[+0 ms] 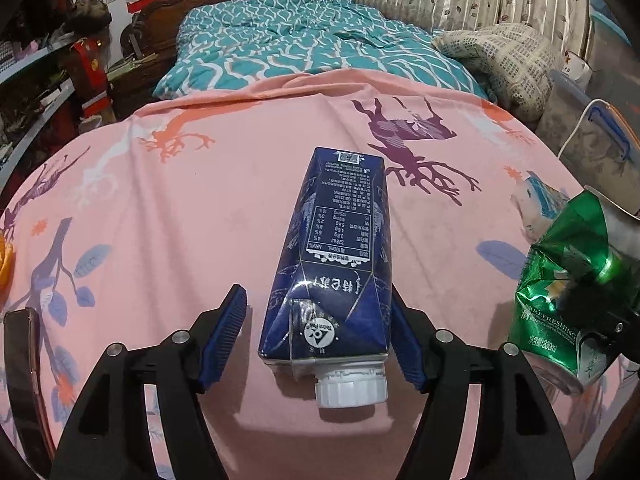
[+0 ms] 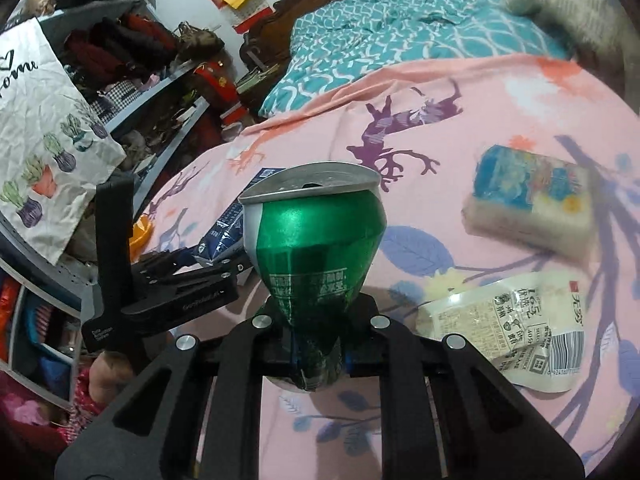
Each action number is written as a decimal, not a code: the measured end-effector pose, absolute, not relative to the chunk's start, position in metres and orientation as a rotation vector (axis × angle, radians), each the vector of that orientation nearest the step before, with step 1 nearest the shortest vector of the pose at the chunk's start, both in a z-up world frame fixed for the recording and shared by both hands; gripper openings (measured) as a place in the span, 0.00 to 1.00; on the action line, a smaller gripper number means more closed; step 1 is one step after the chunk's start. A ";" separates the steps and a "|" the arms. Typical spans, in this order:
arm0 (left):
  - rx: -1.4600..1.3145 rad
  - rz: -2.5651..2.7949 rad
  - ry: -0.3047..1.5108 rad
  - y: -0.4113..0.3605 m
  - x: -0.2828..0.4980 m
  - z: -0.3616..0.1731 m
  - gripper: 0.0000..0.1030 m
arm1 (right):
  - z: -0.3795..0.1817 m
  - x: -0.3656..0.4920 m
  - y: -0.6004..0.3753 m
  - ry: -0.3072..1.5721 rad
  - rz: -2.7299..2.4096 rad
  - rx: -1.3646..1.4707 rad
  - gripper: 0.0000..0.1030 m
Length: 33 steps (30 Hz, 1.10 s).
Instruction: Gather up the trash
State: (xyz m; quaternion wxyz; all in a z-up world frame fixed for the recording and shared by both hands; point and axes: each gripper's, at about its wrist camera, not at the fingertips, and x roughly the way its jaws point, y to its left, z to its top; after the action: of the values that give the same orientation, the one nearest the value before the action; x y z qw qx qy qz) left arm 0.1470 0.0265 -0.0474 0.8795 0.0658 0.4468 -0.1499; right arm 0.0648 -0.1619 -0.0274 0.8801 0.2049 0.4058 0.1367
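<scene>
Can't see the green can (image 2: 316, 248) bottom, buried between the right gripper (image 2: 320, 354) fingers. Tissue pack (image 2: 528, 204) smeared with blur. Orange thing (image 1: 5, 260) chopped off at the left edge.

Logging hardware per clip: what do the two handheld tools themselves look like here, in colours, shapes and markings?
The left tool has matte black linkage arms with silver round pivot pins, and its fingers carry ribbed blue pads. From the right wrist view, its black body shows small pale lettering, too blurred to read fully. The right tool has the same black arms and silver pins; its pads are mostly hidden. No cables or sleeves are visible.
</scene>
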 end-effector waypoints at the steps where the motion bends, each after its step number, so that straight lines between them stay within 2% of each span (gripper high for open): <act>1: 0.137 -0.312 0.930 0.026 0.147 -0.047 0.67 | -0.029 0.065 -0.161 0.851 0.285 0.424 0.17; 18: 0.138 -0.280 0.910 0.029 0.147 -0.051 0.77 | -0.046 0.063 -0.167 0.846 0.260 0.514 0.21; 19: 0.134 -0.282 0.912 0.030 0.147 -0.051 0.77 | -0.046 0.062 -0.168 0.842 0.254 0.515 0.23; 21: 0.132 -0.287 0.916 0.030 0.147 -0.052 0.77 | -0.048 0.060 -0.169 0.840 0.242 0.516 0.35; 22: 0.134 -0.288 0.921 0.030 0.146 -0.053 0.77 | -0.048 0.059 -0.169 0.835 0.240 0.521 0.50; 23: 0.137 -0.292 0.930 0.029 0.146 -0.055 0.77 | -0.049 0.057 -0.169 0.821 0.234 0.523 0.60; 25: 0.139 -0.292 0.938 0.029 0.147 -0.056 0.78 | -0.047 0.053 -0.166 0.798 0.223 0.504 0.61; 27: 0.130 -0.289 0.946 0.031 0.148 -0.057 0.84 | -0.045 0.052 -0.163 0.789 0.219 0.483 0.61; 30: 0.102 -0.283 0.955 0.035 0.150 -0.057 0.85 | -0.043 0.049 -0.159 0.768 0.214 0.455 0.62; 33: 0.069 -0.283 0.952 0.040 0.151 -0.056 0.85 | -0.039 0.048 -0.142 0.767 0.289 0.397 0.68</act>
State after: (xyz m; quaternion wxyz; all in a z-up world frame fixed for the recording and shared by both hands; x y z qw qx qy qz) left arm 0.1507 0.0404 -0.0563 0.8787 0.0333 0.4564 -0.1357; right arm 0.0476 -0.1416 -0.0388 0.8982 0.1915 0.3703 0.1397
